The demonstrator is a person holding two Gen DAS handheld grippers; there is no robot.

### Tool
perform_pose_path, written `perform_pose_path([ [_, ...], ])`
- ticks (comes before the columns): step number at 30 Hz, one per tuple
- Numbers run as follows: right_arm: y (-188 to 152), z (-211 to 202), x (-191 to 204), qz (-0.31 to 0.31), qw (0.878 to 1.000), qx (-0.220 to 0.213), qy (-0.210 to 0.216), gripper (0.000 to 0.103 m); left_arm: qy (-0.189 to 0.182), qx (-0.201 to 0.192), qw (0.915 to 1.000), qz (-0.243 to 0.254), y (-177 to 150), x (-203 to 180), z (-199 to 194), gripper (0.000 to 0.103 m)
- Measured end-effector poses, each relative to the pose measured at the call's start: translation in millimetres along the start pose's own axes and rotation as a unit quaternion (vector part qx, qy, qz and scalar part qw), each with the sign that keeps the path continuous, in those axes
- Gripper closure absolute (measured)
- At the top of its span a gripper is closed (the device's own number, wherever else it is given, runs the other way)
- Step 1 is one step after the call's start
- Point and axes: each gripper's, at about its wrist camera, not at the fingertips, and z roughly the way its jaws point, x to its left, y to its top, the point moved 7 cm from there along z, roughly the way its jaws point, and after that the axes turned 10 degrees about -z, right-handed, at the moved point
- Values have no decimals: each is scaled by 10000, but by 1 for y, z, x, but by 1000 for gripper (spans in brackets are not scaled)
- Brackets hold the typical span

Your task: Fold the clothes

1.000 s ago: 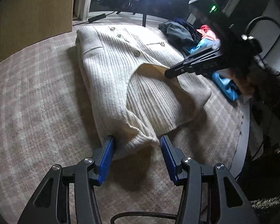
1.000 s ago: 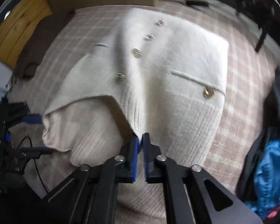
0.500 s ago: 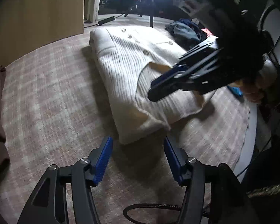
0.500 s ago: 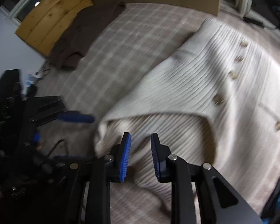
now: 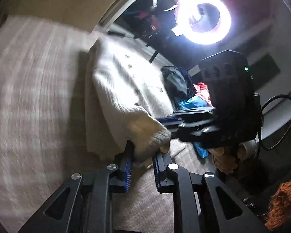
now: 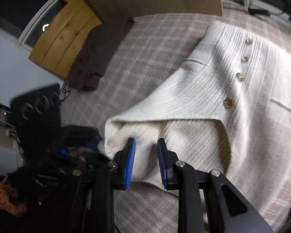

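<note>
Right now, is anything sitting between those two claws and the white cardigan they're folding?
Nothing visible. The left claw is closing with the cardigan's cuff between its pads, and the right claw is right at the knit beside it.

The left gripper (image 5: 142, 160) points downward, its jaws closing with a cream sleeve cuff (image 5: 157, 136) between the blue pads. The right gripper (image 6: 146, 155) tilts steeply down, jaws a little apart over the knit, pads not pressing it. Seen from the left wrist, the right gripper's tips reach in beside the cuff, a hand (image 5: 225, 158) gripping its handle.
</note>
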Motion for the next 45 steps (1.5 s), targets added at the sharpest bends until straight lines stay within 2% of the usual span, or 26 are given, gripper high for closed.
perform_pose_path([
  [3, -15, 27, 0, 27, 9990, 450, 76, 79, 619, 536, 9966, 79, -22, 15, 14, 85],
  [6, -34, 34, 10, -30, 9966, 767, 300, 79, 1066, 477, 9910, 659, -25, 4, -3, 73],
  [8, -41, 9, 10, 119, 9979, 445, 452, 79, 1319, 307, 9858, 992, -17, -8, -15, 65],
  [10, -45, -29, -12, 448, 9989, -164, -13, 79, 1508, 133, 9789, 1374, -5, -23, -21, 56],
  [11, -47, -48, -24, 612, 9967, -470, -250, 79, 1548, 58, 9756, 1554, 2, -30, -19, 55],
  [13, -55, -72, -45, 875, 9906, -804, -681, 79, 1467, 37, 9742, 1713, 10, -35, -12, 55],
  [16, -73, -100, -78, 1295, 9776, -1177, -1171, 79, 1413, 221, 9745, 1729, 17, -30, 12, 55],
  [18, -80, -91, -88, 1444, 9750, -1151, -1234, 79, 1481, 402, 9728, 1733, 19, -24, 31, 55],
  [20, -87, -67, -89, 1557, 9755, -966, -1219, 79, 1696, 476, 9675, 1813, 17, -13, 44, 54],
  [23, -103, -35, -73, 1470, 9816, -526, -1097, 79, 1758, 546, 9673, 1745, 16, -11, 33, 54],
  [26, -109, -47, -61, 1469, 9808, -602, -1131, 79, 1886, 639, 9700, 1393, 21, -10, 14, 50],
  [28, -106, -67, -62, 1545, 9754, -913, -1282, 63, 2043, 519, 9699, 1223, 30, -8, 4, 30],
  [29, -104, -79, -68, 1610, 9698, -1110, -1460, 44, 2153, 385, 9687, 1177, 39, -8, -1, 27],
  [30, -102, -91, -74, 1675, 9633, -1307, -1639, 31, 2252, 265, 9671, 1153, 47, -9, -4, 27],
  [31, -98, -100, -84, 1799, 9552, -1481, -1826, 29, 2322, 184, 9658, 1138, 55, -9, -4, 27],
  [32, -95, -109, -94, 1924, 9461, -1653, -2012, 29, 2387, 126, 9646, 1112, 63, -10, -2, 27],
  [35, -73, -102, -116, 2199, 9351, -1875, -2051, 29, 2489, 16, 9637, 963, 86, -10, 14, 27],
  [39, -69, -96, -147, 2425, 9388, -1685, -1772, 29, 2457, 90, 9654, 872, 101, -10, 45, 27],
  [43, -59, -74, -152, 2208, 9461, -1433, -1888, 29, 2581, 165, 9631, 744, 108, -6, 70, 27],
  [45, -54, -71, -154, 2076, 9453, -1438, -2063, 29, 2646, 147, 9618, 688, 110, -1, 76, 27],
])
